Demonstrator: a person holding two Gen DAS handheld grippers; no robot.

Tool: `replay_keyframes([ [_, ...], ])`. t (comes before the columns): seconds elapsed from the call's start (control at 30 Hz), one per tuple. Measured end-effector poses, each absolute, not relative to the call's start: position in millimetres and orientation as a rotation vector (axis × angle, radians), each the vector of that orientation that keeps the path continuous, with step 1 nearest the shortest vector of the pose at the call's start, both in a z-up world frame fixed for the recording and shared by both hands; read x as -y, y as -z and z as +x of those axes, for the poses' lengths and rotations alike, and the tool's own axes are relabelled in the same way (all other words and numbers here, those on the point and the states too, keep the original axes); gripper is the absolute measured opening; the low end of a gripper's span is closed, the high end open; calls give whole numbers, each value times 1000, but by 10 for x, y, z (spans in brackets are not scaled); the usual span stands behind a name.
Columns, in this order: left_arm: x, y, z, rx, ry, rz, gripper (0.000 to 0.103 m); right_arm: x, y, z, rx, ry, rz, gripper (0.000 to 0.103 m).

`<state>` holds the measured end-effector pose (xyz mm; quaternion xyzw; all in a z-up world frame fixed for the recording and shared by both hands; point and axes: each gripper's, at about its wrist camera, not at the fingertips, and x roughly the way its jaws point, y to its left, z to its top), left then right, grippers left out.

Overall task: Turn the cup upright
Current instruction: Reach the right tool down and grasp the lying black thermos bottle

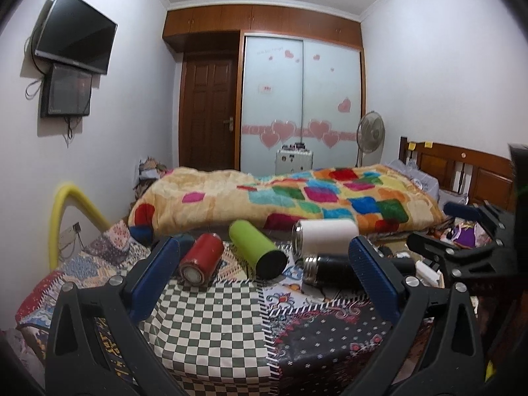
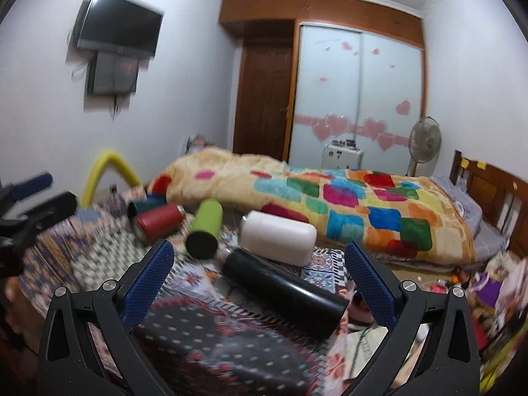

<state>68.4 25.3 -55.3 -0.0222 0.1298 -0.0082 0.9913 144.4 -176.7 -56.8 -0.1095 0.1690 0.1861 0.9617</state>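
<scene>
Several cups lie on their sides on a patchwork quilt: a red cup, a green cup, a white cup and a black cup. A dark teal cup lies behind the red one. My left gripper is open and empty, just short of the cups. My right gripper is open and empty, its jaws either side of the black cup without touching it. The right gripper also shows in the left wrist view.
A colourful blanket is heaped on the bed behind the cups. A yellow foam tube arches at the left. A wooden headboard and clutter are at the right. A fan and wardrobe stand at the back.
</scene>
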Motion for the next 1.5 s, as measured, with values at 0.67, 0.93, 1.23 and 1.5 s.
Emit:
replay_keyframes([
  [0.67,-195,1379,1526,-489,43,-57,103,1640,1560,2989,-1007,-726,-608,100],
  [0.93,-201,1463,1608,-513,24,-60,103,1574,1636,3011,-1034,-740,-590,79],
  [1.23,-257,1421,1571,-498,6,-70,103,1547,1563,2749,-1019,-662,-564,70],
  [1.5,-394,1268,1408,-460,-19,-81,103,1509,1312,2436,-959,-633,-520,65],
])
